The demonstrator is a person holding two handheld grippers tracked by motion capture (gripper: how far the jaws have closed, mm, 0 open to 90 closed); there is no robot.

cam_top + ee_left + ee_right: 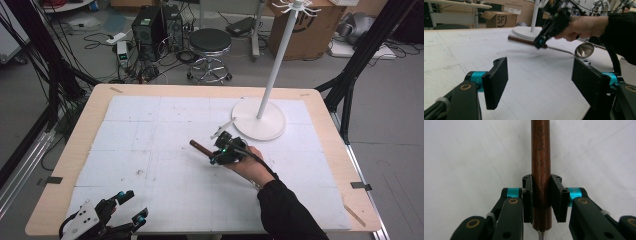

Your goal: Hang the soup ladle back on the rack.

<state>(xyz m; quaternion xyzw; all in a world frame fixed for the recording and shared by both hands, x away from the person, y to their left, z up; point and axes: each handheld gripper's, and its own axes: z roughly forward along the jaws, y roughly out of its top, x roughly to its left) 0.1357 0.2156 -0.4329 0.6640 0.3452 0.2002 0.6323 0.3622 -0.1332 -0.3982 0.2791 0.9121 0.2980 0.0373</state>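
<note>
A ladle with a dark wooden handle [198, 146] and a shiny metal bowl [584, 50] hangs above the white mat. My right gripper [218, 150] is shut on the wooden handle [540, 157], near the end where the metal shaft begins. Both pads press its sides in the right gripper view [541, 192]. The left gripper view shows that gripper [541, 43] and the hand holding the ladle roughly level, with the bowl toward the person. At the table's near left corner, my left gripper [134, 205] stands open with nothing between its pads [496, 82].
A white hook stand rests its round base [260, 124] on the mat just beyond the right gripper, with its pole [276, 57] rising. The white mat [150, 130] covers most of the wooden table [85, 115]. A stool [210, 47] and a cardboard box [305, 30] stand behind.
</note>
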